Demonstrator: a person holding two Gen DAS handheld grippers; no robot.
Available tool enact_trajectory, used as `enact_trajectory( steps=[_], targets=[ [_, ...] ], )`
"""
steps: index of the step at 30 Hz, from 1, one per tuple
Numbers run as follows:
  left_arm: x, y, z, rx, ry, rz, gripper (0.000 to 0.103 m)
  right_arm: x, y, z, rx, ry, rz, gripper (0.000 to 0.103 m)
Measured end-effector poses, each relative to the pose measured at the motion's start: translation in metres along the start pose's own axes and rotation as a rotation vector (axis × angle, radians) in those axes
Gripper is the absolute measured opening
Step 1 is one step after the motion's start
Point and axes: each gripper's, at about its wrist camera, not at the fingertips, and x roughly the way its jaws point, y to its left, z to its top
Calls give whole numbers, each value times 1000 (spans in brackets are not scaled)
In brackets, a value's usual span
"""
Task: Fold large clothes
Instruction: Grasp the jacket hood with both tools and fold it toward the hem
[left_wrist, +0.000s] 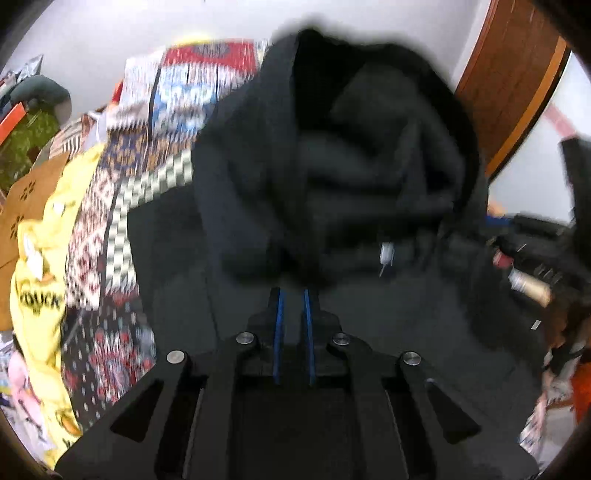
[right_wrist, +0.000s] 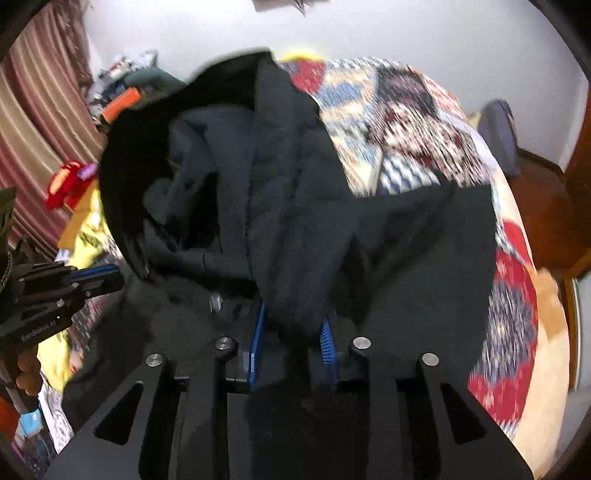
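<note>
A large black hooded garment (left_wrist: 332, 166) lies on a bed with a patterned quilt (left_wrist: 122, 206). My left gripper (left_wrist: 293, 291) is shut on a bunched fold of the black garment and lifts it, so the cloth hangs in front of the camera. In the right wrist view the same black garment (right_wrist: 258, 177) is lifted too. My right gripper (right_wrist: 291, 325) is shut on a thick fold of it between the blue pads (right_wrist: 327, 339). The left gripper (right_wrist: 96, 280) shows at the left edge of the right wrist view. Both views are blurred by motion.
A yellow printed cloth (left_wrist: 40, 295) lies on the left of the bed. Clutter with red and orange items (right_wrist: 70, 181) sits by a striped curtain (right_wrist: 40, 129). A wooden door (left_wrist: 517, 66) stands at the right. The quilt (right_wrist: 417, 110) covers the bed's far side.
</note>
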Motion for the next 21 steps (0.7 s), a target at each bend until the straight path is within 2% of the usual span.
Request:
enact_trajectory(
  steps=[2,4,7,9,11,14,16,18,21],
  targets=[
    [11,4,-17,4,49,20,9,1,-6,-9,25,45,10,36],
    [16,9,-29,3,75,39,11,-1,-12,-17,44,72,4,42],
    [8,21,-35,-23,68,50,15,-14,-19,-24,33,80,-21,42],
    [-5,26,-32,-42,35,51,29,-25,-21,-18,26,65,-30,44],
    [-24,31,-22,-56,-28,58,47,-37,-22,-12,32,29,-36,52],
    [-50,29,-1,-61,-102,5,49,-50,-23,-3,49,-41,-24,60],
    [-62,27,16,-58,-148,-11,52,-54,-18,12,35,-66,2,61],
    [-67,23,36,-52,-185,-12,57,-51,-15,30,11,-84,-3,61],
    [-64,18,61,-38,-208,3,57,-40,-12,51,-5,-106,-6,61]
  ],
)
